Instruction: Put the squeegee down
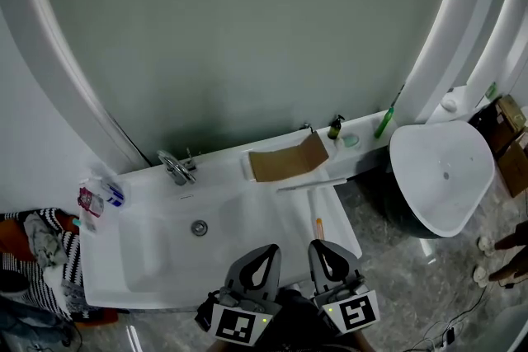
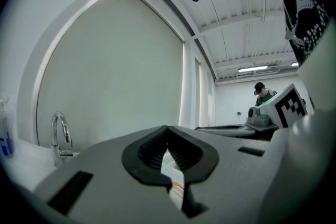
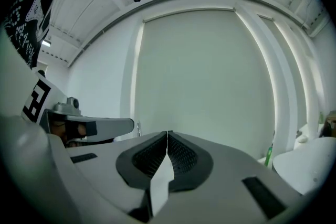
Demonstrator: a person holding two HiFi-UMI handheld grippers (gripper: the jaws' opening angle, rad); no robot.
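Head view: the squeegee (image 1: 312, 185) lies flat on the white sink top (image 1: 148, 264), just in front of the brown box (image 1: 287, 161). The left gripper (image 1: 267, 251) and right gripper (image 1: 323, 246) sit near the front edge, well apart from it.

Left gripper view: its jaw tips touch, holding nothing.

Right gripper view: tips touch too, holding nothing.

light: soft, even | gripper views: fisheye, dark corners | near parts blurred
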